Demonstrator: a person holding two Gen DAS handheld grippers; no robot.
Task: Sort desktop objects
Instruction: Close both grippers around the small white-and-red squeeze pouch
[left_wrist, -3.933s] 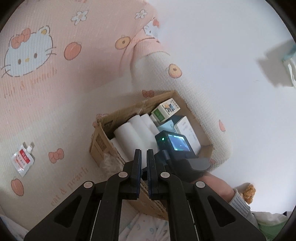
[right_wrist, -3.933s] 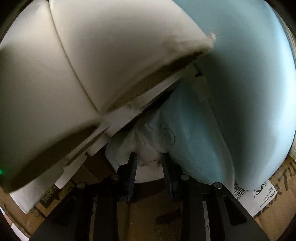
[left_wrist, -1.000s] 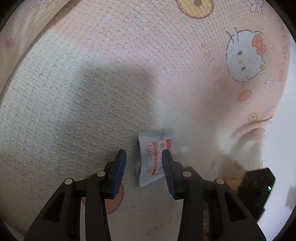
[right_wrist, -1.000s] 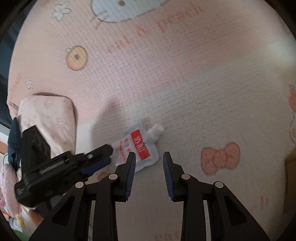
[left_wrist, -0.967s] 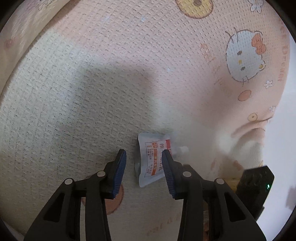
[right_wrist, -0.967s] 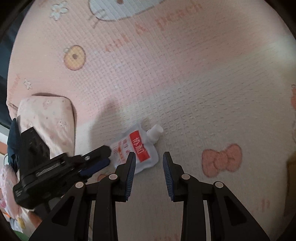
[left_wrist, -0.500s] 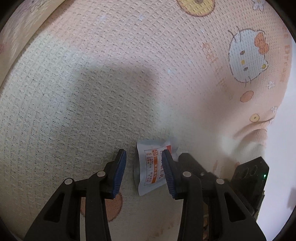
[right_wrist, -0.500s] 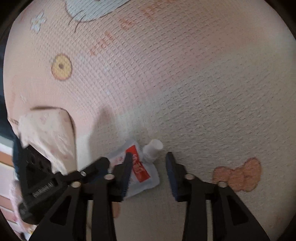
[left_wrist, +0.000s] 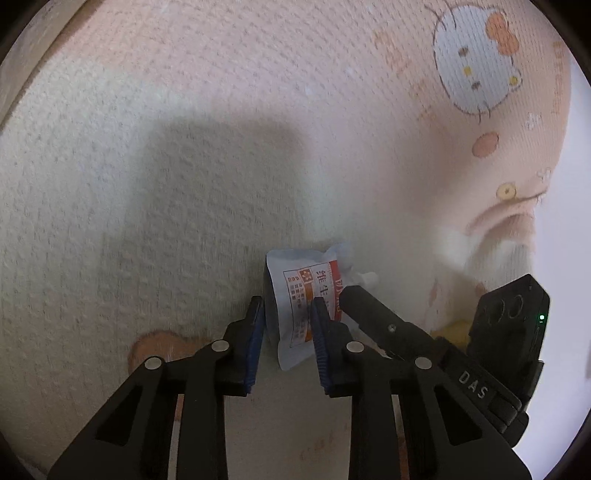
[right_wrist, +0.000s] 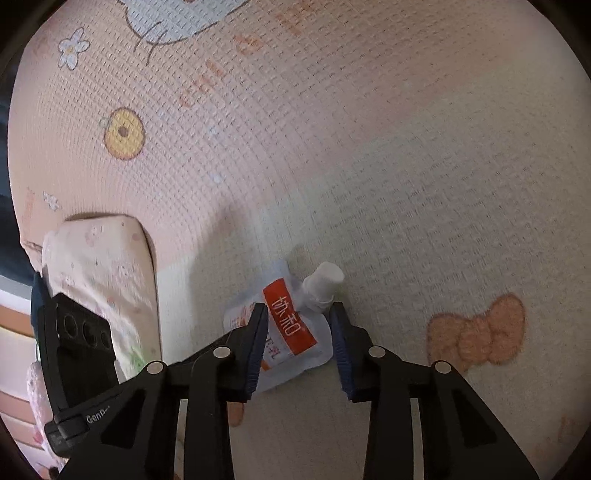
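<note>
Pouch (left_wrist: 301, 295) of white plastic, with a red-orange printed label and a white screw cap (right_wrist: 323, 282), lies flat on a waffle-textured blanket (left_wrist: 184, 166) printed with cartoon cats, bows and round fruit. 2 hand-held grippers meet over it from opposite sides, both angled steeply down toward the fabric.

The left gripper (left_wrist: 286, 317) straddles the pouch's lower end; its blue-padded jaws have just been closing, with the pouch between them. The right-hand pad overlaps the label, while the left-hand pad stands just beside the pouch's edge, and whether either pad presses on the pouch cannot be told. In the left wrist view the other tool reaches in from the lower right, 1 black finger lying over the pouch's cap end.

The right gripper (right_wrist: 297, 321) brackets the pouch's upper part just below the cap. Its jaws have also just been closing around the pouch. The left-hand pad overlaps the label's edge; the right-hand pad stands just beside the shoulder of the pouch, a narrow strip of blanket showing between them. In the right wrist view the left tool's black body sits at the lower left, in front of a pale patterned pillow (right_wrist: 103, 266).
</note>
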